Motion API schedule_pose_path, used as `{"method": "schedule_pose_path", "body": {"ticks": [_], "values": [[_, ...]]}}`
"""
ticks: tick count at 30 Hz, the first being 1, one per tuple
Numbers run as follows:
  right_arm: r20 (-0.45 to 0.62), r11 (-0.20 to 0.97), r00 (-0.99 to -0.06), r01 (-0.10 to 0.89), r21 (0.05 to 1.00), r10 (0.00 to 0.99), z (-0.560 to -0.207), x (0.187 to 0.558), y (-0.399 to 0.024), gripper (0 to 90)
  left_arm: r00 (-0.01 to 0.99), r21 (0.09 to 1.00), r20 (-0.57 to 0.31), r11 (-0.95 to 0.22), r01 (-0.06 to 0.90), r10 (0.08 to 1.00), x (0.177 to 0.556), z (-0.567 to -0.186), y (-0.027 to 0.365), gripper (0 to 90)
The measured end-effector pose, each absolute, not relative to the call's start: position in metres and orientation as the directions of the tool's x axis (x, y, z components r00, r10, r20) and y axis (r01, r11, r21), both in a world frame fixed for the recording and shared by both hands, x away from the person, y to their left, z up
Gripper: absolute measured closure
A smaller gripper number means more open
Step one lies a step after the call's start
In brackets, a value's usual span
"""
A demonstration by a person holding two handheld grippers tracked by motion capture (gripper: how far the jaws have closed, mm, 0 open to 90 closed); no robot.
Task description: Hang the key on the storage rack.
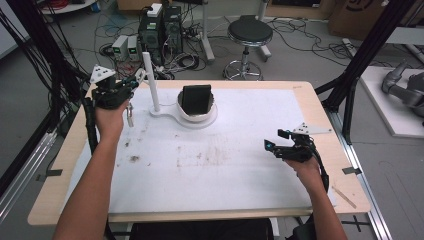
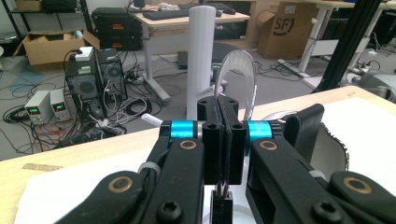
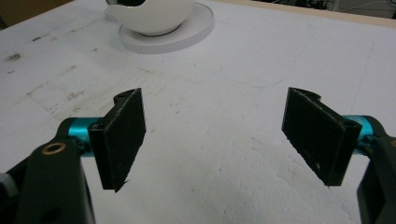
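- The left gripper [image 1: 131, 85] is raised at the far left of the bench [image 1: 320, 107], just left of the white post.
- Its fingers [image 2: 211, 126] are pressed together on a thin, clear curved piece [image 2: 243, 77]. The piece rises above the fingertips as a glossy arc, see-through with bright edges. In the high view a small pale part hangs below the gripper.
- The white post [image 1: 150, 80] stands upright on a flat white base, close beyond the held piece.
- A white bowl [image 1: 197, 116] sits on the round end of that base, with a dark, flat rectangular block [image 1: 196, 98] standing in it.
- The right gripper [image 1: 278, 140] is low at the right of the stained white mat [image 1: 225, 165]. Its fingers [image 3: 122, 135] are wide apart with nothing between them.
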State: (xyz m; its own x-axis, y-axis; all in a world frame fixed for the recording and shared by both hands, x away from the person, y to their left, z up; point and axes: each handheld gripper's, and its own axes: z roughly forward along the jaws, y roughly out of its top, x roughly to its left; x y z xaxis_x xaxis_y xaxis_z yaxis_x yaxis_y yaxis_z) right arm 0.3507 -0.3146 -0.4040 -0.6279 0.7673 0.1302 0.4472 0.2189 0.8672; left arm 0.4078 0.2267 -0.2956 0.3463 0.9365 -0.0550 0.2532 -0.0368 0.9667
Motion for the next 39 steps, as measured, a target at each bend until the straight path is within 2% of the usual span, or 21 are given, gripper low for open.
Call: {"method": "schedule_pose_path", "body": {"ticks": [16, 31, 39], "values": [[0.135, 0.228, -0.637, 0.455, 0.861, 0.759, -0.406, 0.352, -0.314, 22.0, 0.315, 0.965, -0.007, -0.076, 0.251, 0.949, 0.427, -0.308, 0.218, 88.4], [0.138, 0.224, -0.634, 0.456, 0.861, 0.761, -0.407, 0.352, -0.316, 22.0, 0.29, 0.955, -0.011, -0.076, 0.287, 0.957, 0.44, -0.32, 0.211, 87.5], [0.141, 0.217, -0.63, 0.457, 0.863, 0.764, -0.407, 0.351, -0.318, 22.0, 0.31, 0.957, -0.015, -0.076, 0.278, 0.951, 0.433, -0.317, 0.212, 74.8]]}}
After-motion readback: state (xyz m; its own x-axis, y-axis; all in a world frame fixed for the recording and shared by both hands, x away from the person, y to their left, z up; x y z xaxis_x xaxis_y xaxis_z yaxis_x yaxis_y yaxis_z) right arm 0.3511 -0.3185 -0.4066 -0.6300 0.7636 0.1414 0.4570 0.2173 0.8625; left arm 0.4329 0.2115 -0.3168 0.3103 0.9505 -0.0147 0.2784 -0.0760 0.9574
